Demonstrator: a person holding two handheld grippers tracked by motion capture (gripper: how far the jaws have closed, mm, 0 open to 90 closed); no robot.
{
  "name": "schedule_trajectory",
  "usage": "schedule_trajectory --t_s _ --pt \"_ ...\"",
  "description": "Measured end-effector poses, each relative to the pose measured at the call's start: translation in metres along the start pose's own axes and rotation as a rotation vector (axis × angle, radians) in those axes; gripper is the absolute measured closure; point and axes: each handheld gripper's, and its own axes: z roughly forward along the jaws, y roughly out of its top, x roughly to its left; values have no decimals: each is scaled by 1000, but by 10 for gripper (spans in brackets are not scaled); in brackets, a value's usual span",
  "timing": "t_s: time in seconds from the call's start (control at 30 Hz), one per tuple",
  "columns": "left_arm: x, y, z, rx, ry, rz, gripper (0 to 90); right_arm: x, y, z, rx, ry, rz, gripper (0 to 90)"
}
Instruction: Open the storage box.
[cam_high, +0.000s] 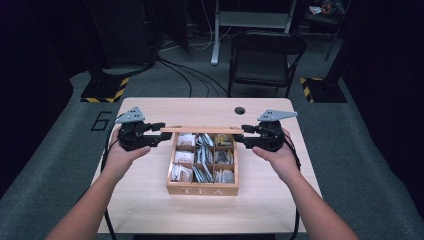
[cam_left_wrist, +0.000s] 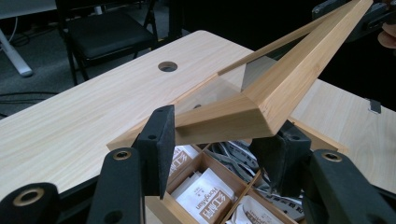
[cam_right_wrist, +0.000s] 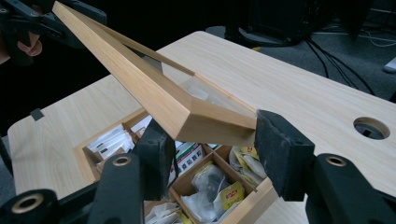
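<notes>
A wooden tea box (cam_high: 202, 190) marked TEA stands in the middle of the table, its compartments full of tea bags (cam_high: 202, 160). Its glass-paned wooden lid (cam_high: 202, 129) is raised above the box's far edge and looks edge-on in the high view. My left gripper (cam_high: 161, 134) is shut on the lid's left end, and in the left gripper view both pads press on the lid's corner (cam_left_wrist: 243, 112). My right gripper (cam_high: 239, 135) is shut on the right end, its pads on either side of the lid's corner (cam_right_wrist: 210, 123). A hand holds each gripper.
The light wooden table (cam_high: 150, 205) has a round cable hole (cam_high: 240, 110) near its far edge. A black folding chair (cam_high: 265, 55) stands behind the table, with cables on the floor beyond it. Bare tabletop lies left, right and in front of the box.
</notes>
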Motion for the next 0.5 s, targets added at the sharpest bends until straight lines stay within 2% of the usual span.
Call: schedule_trajectory --t_s 0.13,0.17,0.33,0.5 --pt "2 3 1 8 16 10 531 -2 -2 7 19 -16 -28 425" --pt "3 4 2 2 16 -1 535 -3 -3 8 24 -21 -36 428" --pt "7 5 2 -9 7 -22 533 -11 -6 17 37 -46 -26 448" --pt "9 10 3 -7 14 -20 538 -17 -6 27 30 -75 -21 462"
